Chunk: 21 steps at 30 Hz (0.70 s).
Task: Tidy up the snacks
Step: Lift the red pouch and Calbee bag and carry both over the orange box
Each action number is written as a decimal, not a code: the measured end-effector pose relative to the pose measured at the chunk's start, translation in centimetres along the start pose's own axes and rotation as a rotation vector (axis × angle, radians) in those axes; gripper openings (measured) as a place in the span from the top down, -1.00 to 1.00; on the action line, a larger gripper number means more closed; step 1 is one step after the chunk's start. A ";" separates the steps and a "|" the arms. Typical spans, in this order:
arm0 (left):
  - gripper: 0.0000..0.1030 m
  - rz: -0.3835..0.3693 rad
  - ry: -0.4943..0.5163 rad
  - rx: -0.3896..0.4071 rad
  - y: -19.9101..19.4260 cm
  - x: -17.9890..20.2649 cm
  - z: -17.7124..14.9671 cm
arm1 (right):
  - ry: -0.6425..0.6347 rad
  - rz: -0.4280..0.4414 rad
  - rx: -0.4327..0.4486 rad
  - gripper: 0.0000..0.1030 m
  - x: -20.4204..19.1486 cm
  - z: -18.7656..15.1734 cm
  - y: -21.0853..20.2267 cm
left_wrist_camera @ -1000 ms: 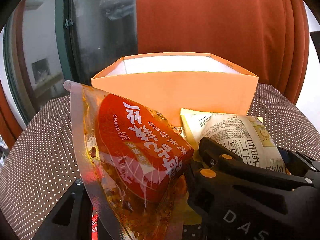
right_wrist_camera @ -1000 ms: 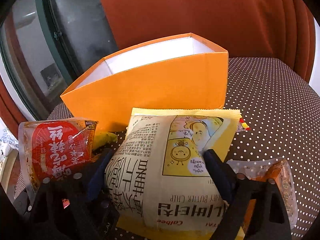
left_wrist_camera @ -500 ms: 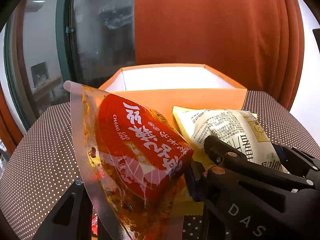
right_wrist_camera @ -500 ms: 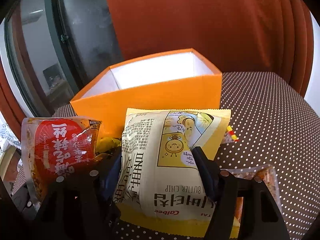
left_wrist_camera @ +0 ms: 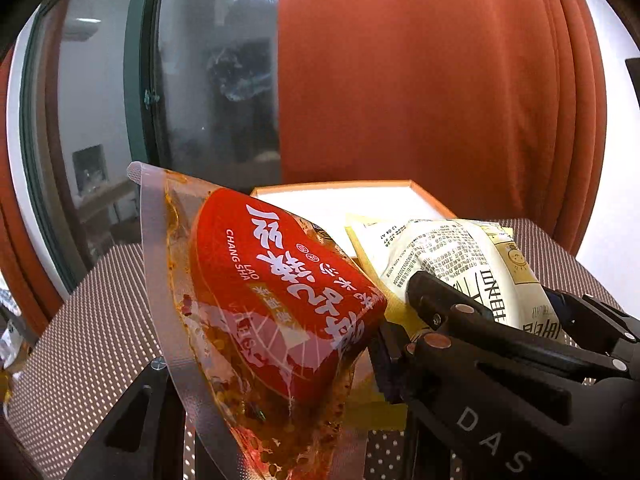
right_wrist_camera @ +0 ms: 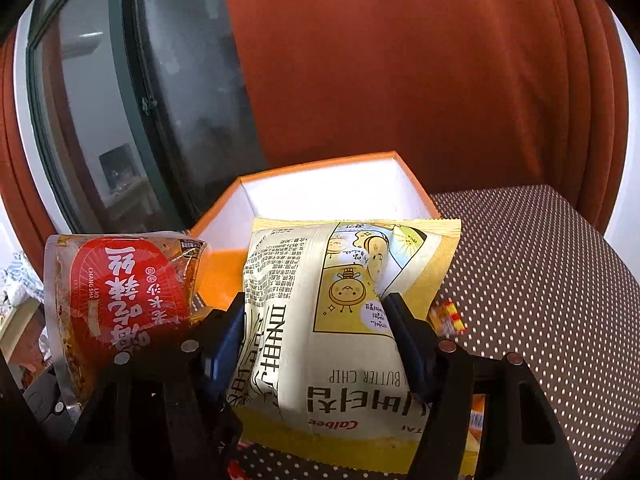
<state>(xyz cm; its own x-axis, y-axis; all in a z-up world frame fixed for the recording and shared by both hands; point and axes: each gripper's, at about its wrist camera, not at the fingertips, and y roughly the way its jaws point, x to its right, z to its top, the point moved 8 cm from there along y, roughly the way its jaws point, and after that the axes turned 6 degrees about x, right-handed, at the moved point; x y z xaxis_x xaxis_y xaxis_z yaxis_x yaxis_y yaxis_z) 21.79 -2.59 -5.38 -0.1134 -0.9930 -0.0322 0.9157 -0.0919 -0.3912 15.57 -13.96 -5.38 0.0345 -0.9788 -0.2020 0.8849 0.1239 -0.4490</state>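
From the left wrist view, the left gripper has its jaws clamped on a clear vacuum pouch with a red label, pinching its lower part so the pouch stands up tilted, its sealed top corner pointing up and to the left. The pouch is in the air above the brown polka-dot worktop. To its right, the right gripper holds a yellow chip bag, whose upper edge reaches just past the pouch. Behind both packets sits the orange box, open at the top with a white inside; only its far rim and part of its interior show above the snacks. A rust-coloured curtain hangs behind the box, and a dark glass door stands to the left.

From the right wrist view, the right gripper has its jaws partly closed and pressing on either side of the yellow chip bag, which bulges between the blue pads; the bag is upside down, its print inverted, and its top seam lies in front of the near wall of the orange box. The box is empty as far as can be seen. On the left, the red-label pouch is held up by the left gripper, whose jaws are mostly hidden here. A small red and yellow wrapped sweet lies on the worktop just right of the bag.
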 end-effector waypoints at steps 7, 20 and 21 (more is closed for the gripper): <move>0.22 0.012 0.001 0.042 0.3 -0.3 3.5 | 0.000 0.017 0.046 -0.35 -0.7 3.7 -0.1; 0.21 -0.007 -0.026 0.084 5.6 -0.5 7.5 | -0.033 -0.001 0.111 -0.35 -0.5 9.6 4.2; 0.21 -0.006 -0.026 0.084 6.0 -0.4 7.7 | -0.033 -0.005 0.113 -0.35 -0.4 9.9 4.8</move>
<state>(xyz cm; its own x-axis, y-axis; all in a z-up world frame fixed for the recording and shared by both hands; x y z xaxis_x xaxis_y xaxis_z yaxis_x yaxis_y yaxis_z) 30.35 -3.30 -0.61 -0.1098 -0.9939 -0.0058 0.9443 -0.1025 -0.3126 24.36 -14.62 1.12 0.0437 -0.9844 -0.1702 0.9318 0.1016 -0.3486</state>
